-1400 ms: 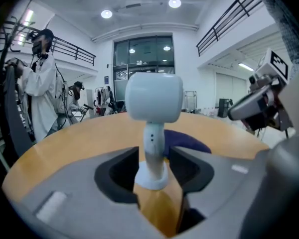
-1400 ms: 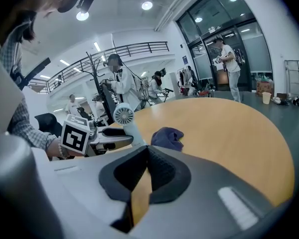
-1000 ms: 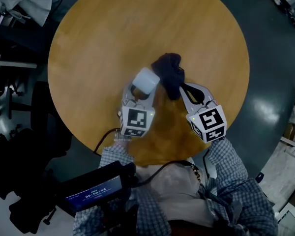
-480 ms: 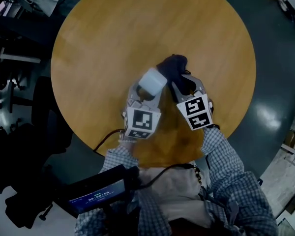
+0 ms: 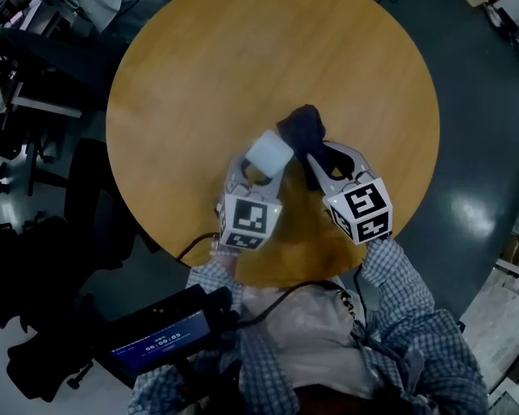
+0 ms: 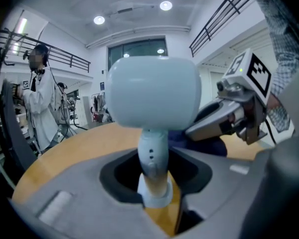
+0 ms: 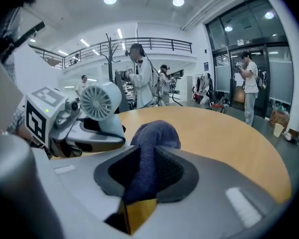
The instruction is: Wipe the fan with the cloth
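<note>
A small white fan stands upright over the round wooden table, with my left gripper shut on its stem. Its grille faces the right gripper view. Just right of the fan, a dark blue cloth is bunched up, one fold running between the jaws of my right gripper. Those jaws have just been closing, and the pads now pinch the cloth. Cloth and fan head sit side by side; I cannot tell if they touch.
The table's near edge lies just below both grippers. A device with a lit screen and its cable sit at the person's lap. A dark office chair stands left of the table. Several people stand in the background.
The right gripper swung in close to the fan, then drew back a little toward the lower right, with the cloth between its jaws. The left gripper keeps its grip on the fan.
</note>
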A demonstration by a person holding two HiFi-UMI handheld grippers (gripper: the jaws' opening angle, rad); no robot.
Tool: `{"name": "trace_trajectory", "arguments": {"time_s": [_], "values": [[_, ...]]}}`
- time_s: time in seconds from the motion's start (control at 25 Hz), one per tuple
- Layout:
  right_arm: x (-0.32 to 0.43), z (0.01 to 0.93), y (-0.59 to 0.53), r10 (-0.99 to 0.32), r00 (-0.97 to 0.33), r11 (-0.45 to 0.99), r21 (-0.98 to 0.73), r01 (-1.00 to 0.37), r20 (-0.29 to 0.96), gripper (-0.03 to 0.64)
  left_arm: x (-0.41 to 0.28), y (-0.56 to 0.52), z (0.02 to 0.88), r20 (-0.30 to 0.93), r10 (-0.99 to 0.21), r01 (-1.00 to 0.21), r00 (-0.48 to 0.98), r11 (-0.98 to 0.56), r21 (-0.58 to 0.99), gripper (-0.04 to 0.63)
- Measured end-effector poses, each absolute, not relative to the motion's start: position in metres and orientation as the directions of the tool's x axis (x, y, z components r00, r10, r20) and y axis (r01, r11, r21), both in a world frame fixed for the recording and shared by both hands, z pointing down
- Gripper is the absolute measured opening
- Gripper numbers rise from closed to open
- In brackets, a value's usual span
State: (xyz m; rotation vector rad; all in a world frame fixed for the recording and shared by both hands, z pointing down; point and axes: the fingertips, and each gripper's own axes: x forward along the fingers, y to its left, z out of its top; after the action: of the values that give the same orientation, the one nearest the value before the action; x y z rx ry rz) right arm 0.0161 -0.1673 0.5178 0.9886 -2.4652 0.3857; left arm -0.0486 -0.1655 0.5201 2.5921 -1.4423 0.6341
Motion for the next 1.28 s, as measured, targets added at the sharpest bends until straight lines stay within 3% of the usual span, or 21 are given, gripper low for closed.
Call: {"name": "trace_trajectory", "arguments": {"time_s": [0.36, 0.68, 0.8, 1.08, 1.28], "values": [[-0.012, 0.39, -0.139, -0.525, -0.815, 0.774, -0.26, -0.577, 0.245, 0.091, -0.036, -0.133, 0.459, 0.397, -0.775, -0.81, 0.492, -0.575, -0.118, 0.146], [-0.031, 0.311, -0.105, -0.422, -0.894, 0.9, -0.046, -0.433, 0.149, 0.091, -0.044, -0.122, 0.442, 0.422, -0.783, -0.792, 0.457, -0.574, -0.208, 0.146], [-0.048, 0.288, -0.07, -0.285, -0.939, 0.958, 0.073, -0.276, 0.19, 0.091, -0.046, -0.121, 0.435, 0.418, -0.79, -0.795, 0.449, -0.566, -0.217, 0.144], [-0.067, 0.281, 0.002, 0.014, -0.879, 0.928, 0.321, 0.188, 0.476, 0.091, -0.043, -0.117, 0.422, 0.446, -0.781, -0.747, 0.438, -0.592, -0.304, 0.144], [-0.085, 0.286, -0.025, 0.01, -0.853, 0.919, 0.331, 0.212, 0.521, 0.091, -0.036, -0.115, 0.424, 0.435, -0.773, -0.69, 0.461, -0.621, -0.372, 0.144]]}}
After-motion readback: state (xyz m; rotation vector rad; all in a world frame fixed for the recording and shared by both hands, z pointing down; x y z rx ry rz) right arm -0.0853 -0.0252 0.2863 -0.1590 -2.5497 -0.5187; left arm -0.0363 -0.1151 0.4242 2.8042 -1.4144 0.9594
